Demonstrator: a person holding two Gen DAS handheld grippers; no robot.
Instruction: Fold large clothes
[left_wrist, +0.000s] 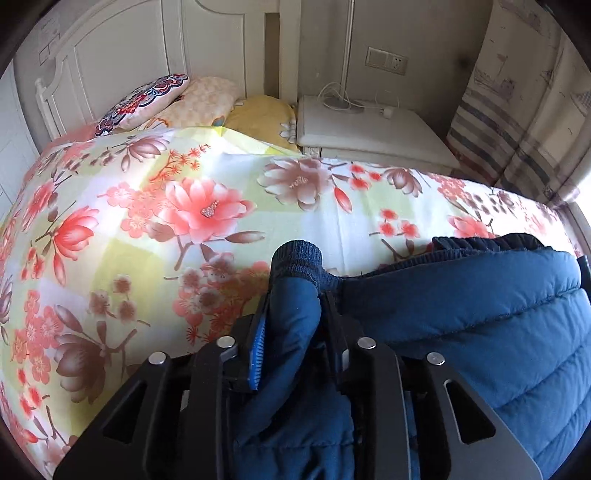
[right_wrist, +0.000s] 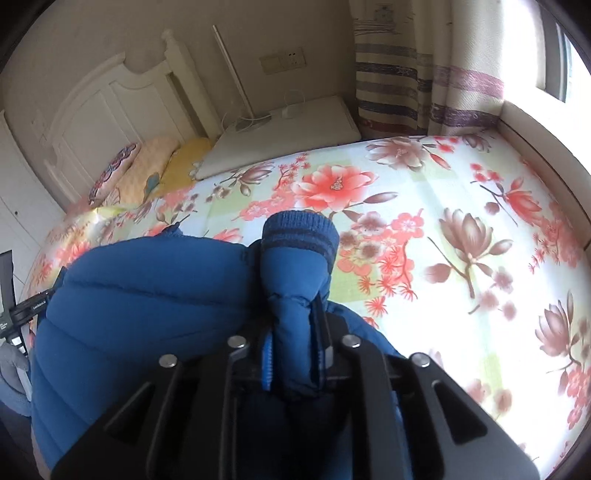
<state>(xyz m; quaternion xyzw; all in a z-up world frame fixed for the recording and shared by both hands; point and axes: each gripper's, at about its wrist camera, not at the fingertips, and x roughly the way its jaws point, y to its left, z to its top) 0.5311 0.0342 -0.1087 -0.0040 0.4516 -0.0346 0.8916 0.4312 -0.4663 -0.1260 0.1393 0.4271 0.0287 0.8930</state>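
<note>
Low at centre frame, our left gripper (left_wrist: 293, 314) and right gripper (right_wrist: 295, 317) each clamp a ribbed cuff of the blue quilted puffer jacket (left_wrist: 498, 325) over the floral bedsheet (left_wrist: 147, 206).

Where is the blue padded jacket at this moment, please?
The blue padded jacket lies on the floral bedsheet, near the cameras; each sleeve end is clamped, one in the left tool, one in the right tool.

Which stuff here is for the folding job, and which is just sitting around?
For the job:
- blue puffer jacket
- its ribbed cuffs
- left gripper, shut on the jacket
- right gripper, shut on the jacket
- floral bedsheet, the folding surface

Just lying about:
- pillows
- white nightstand
- wall socket
- striped curtain
</note>
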